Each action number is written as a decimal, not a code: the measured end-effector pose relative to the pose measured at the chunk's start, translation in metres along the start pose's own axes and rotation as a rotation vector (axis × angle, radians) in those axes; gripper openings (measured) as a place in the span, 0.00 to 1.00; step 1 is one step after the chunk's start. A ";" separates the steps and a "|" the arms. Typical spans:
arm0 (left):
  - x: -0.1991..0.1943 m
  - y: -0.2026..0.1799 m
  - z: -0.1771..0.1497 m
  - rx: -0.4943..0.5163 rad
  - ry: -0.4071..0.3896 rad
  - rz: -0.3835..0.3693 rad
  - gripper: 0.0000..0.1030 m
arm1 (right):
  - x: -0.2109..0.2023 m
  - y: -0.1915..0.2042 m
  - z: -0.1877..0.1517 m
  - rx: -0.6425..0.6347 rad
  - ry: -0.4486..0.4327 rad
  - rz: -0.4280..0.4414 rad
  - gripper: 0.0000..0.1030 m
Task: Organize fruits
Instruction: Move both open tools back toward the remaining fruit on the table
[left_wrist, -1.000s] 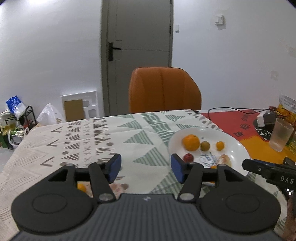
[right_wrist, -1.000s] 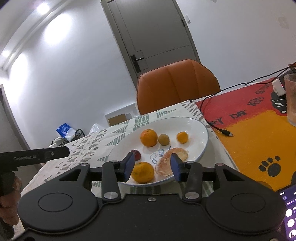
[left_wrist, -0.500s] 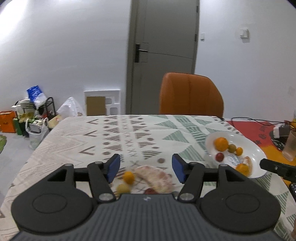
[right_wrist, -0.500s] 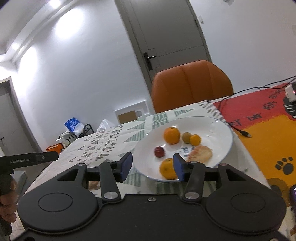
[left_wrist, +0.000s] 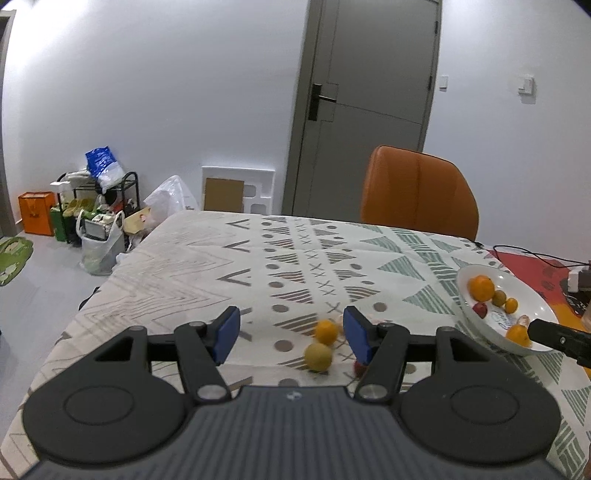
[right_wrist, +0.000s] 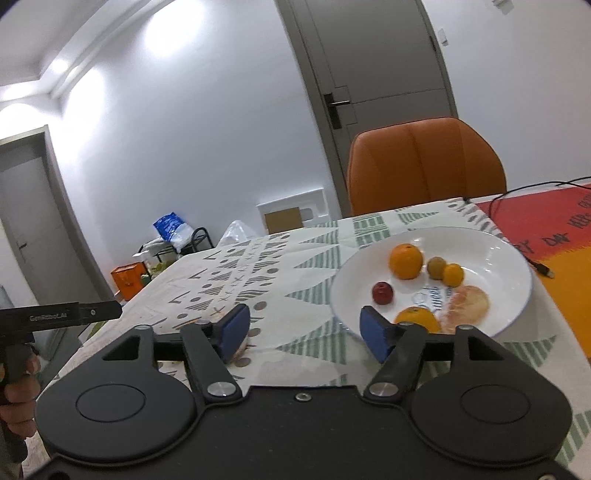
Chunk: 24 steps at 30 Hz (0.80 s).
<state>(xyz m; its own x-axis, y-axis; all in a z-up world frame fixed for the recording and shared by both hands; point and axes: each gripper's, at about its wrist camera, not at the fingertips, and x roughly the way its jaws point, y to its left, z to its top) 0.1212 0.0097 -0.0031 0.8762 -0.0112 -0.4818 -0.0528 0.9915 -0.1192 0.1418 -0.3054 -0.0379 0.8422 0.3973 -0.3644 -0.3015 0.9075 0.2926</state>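
A white plate (right_wrist: 506, 258) holds a large orange (right_wrist: 405, 261), a kiwi (right_wrist: 436, 267), a small orange (right_wrist: 453, 275), a red fruit (right_wrist: 382, 292), another orange (right_wrist: 417, 319) and a peeled pink segment (right_wrist: 469, 306). The plate also shows at the right of the left wrist view (left_wrist: 532, 306). Loose on the patterned tablecloth (left_wrist: 258, 266) lie a small orange (left_wrist: 326, 331), a yellow-green fruit (left_wrist: 318, 356) and a red fruit (left_wrist: 357, 367), partly hidden behind the right finger. My left gripper (left_wrist: 291, 338) is open and empty just before them. My right gripper (right_wrist: 306, 330) is open and empty before the plate.
An orange chair (left_wrist: 417, 192) stands at the table's far side. A red and orange mat (right_wrist: 546, 229) with a black cable (right_wrist: 535, 264) lies right of the plate. Bags and a rack (left_wrist: 92, 206) sit on the floor to the left.
The left gripper has swung left and back, so the loose fruits on the cloth came into view between its fingers. The right gripper has pulled back and left from the plate.
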 end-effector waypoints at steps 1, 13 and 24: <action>0.000 0.003 -0.001 -0.006 0.002 0.000 0.58 | 0.001 0.002 0.000 -0.003 0.001 0.003 0.72; 0.007 0.017 -0.015 -0.045 0.013 -0.004 0.82 | 0.021 0.028 -0.001 -0.049 0.029 0.034 1.00; 0.027 0.018 -0.021 -0.085 0.048 -0.017 0.79 | 0.053 0.043 -0.004 -0.104 0.114 0.090 1.00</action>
<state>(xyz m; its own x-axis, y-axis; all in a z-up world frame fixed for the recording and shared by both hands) 0.1339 0.0242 -0.0363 0.8538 -0.0365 -0.5194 -0.0799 0.9765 -0.2000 0.1715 -0.2444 -0.0480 0.7554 0.4854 -0.4402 -0.4235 0.8742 0.2374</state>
